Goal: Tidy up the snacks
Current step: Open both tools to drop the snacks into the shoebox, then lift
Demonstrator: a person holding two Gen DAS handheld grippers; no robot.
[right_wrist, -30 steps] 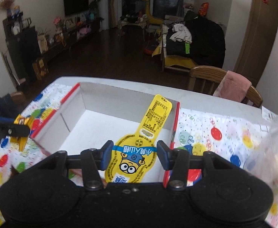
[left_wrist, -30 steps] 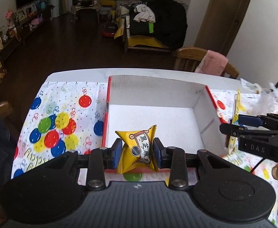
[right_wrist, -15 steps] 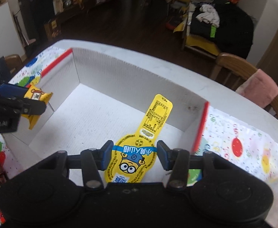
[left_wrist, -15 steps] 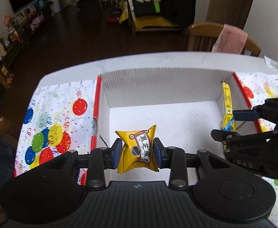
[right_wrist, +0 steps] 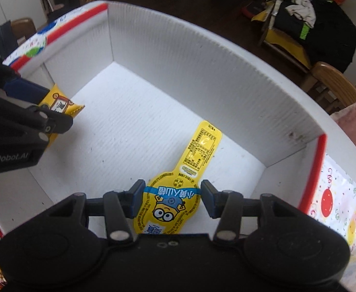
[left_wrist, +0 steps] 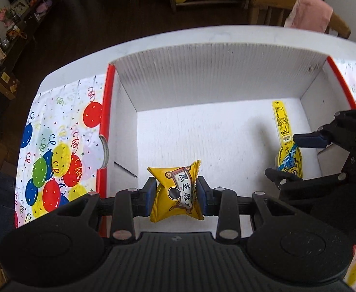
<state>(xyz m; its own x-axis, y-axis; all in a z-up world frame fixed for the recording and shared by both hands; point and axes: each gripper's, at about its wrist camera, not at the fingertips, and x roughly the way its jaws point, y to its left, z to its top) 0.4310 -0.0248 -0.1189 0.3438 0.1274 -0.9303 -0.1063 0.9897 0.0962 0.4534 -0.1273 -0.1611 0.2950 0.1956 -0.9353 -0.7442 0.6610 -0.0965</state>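
The left gripper [left_wrist: 176,193] pinches a small yellow packet [left_wrist: 176,192] between its blue pads [left_wrist: 151,194], squeezing the wrapper at both sides. It points steeply down over the white box [left_wrist: 216,73], with the packet hanging above the box floor near the 7 o'clock corner of that view. In the right wrist view the same packet [right_wrist: 61,103] shows at 9 o'clock, beside the box's left wall.

The right gripper [right_wrist: 171,198] holds a yellow sachet [right_wrist: 178,189] with a cartoon face and a blue band. Its jaws stand at a narrow-to-middling width, the pads [right_wrist: 137,198] at the sachet's round lower part; the left pad touches its edge, while a thin gap seems to show at the right pad. The sachet's long tab points toward 1 o'clock, over the box floor. From the left wrist view the sachet [left_wrist: 286,141] sits at 3 o'clock, near the box's right wall [left_wrist: 311,114].

The box has red-edged rims and rests on a balloon-print cloth [left_wrist: 56,150]. A chair with a pink cloth [left_wrist: 309,14] stands beyond the table at 1 o'clock.
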